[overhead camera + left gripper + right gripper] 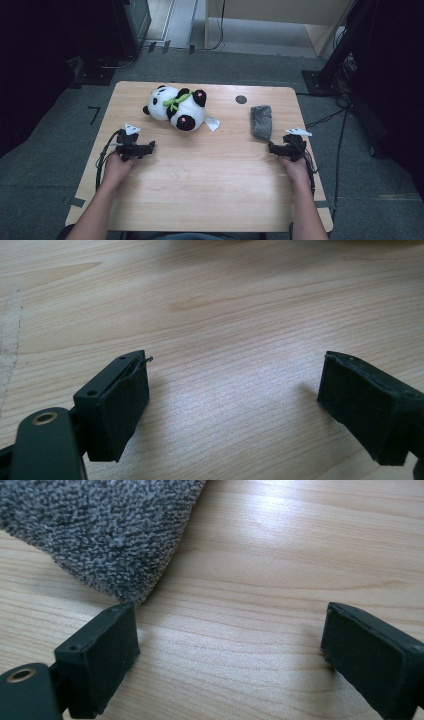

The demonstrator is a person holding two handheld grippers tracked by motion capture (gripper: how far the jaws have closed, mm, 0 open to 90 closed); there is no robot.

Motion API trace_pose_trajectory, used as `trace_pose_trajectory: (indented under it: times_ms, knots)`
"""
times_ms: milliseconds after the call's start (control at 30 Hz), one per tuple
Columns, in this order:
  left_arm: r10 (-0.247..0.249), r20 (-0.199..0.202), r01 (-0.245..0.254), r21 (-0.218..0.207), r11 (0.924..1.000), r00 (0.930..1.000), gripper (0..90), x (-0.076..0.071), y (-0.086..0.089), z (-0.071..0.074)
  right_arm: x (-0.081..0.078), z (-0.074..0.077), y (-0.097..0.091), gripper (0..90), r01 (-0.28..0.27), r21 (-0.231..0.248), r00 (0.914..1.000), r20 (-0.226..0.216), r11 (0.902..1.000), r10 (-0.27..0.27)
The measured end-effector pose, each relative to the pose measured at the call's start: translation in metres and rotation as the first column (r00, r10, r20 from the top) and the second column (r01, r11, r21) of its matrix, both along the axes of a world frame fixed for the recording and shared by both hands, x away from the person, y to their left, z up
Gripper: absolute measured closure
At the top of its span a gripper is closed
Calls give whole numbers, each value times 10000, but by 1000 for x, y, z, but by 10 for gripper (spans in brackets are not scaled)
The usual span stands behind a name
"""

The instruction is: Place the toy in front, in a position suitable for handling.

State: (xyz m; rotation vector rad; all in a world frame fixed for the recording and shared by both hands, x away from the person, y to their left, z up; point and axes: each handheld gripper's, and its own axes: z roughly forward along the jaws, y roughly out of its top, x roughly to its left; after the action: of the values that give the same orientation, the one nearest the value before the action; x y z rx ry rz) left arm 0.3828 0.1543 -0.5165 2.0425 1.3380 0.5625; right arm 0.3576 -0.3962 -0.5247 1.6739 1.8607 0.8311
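A plush panda (176, 107) with a green bow lies on its side at the back left of the wooden table (210, 175). A folded grey cloth (261, 121) lies at the back right. My left gripper (151, 147) rests on the table below and left of the panda, pointing right; its jaws stand wide apart over bare wood (235, 385). My right gripper (271, 146) sits just in front of the cloth, pointing left. Its jaws are open, and the cloth's corner (100, 530) lies just beyond the left one, with nothing held.
A white tag (212, 123) sticks out beside the panda. A dark round hole (241, 99) sits near the table's back edge. Cables run over the grey floor to the right, and dark equipment stands at the back corners.
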Motion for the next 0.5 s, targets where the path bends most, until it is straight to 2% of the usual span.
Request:
trace_pose_trajectory:
  times_ms: [367, 500]
  knots:
    - [161, -6, -161, 0, 9999, 9999, 123, 0, -1, 0, 0, 0, 0, 67, 144, 6, 9999, -29, 9999, -144]
    - [231, -76, -231, 40, 9997, 9997, 87, 2, -3, 0, 0, 0, 0, 61, 145, 0, 9999, -43, 9999, -145]
